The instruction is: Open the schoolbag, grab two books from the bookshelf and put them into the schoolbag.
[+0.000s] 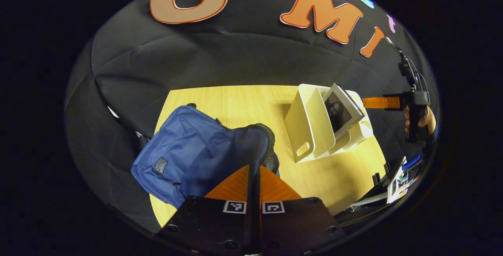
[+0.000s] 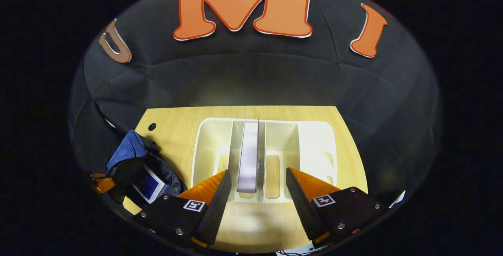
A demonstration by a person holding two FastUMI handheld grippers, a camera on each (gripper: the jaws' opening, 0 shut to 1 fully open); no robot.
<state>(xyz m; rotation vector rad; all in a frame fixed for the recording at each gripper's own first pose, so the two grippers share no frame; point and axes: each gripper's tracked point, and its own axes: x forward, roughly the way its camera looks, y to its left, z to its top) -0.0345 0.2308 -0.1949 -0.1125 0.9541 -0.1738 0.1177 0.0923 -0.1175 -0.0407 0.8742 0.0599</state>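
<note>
The left gripper (image 1: 253, 173) is pinching the dark flap of the blue fabric schoolbag (image 1: 188, 150), its jaws closed together on the cloth and holding the mouth open on the pale wooden tabletop (image 1: 235, 99). In the right gripper view, one book (image 2: 149, 185) is already lying inside the schoolbag's opening. The right gripper (image 2: 255, 193) is hanging with its jaws wide apart, lined up on either side of the grey-spined upright book (image 2: 249, 158) that is standing in a middle slot of the cream plastic bookshelf (image 2: 314, 146); nothing is between the fingers yet.

The risks from here look plain. The book is leaning against a divider, so a grip taken too near one corner could be letting it swing or slip out. The light bookshelf may be lifting or sliding along with the book if the fingers are catching a divider. And should the left gripper be losing the flap, the bag's mouth would be sagging shut.
</note>
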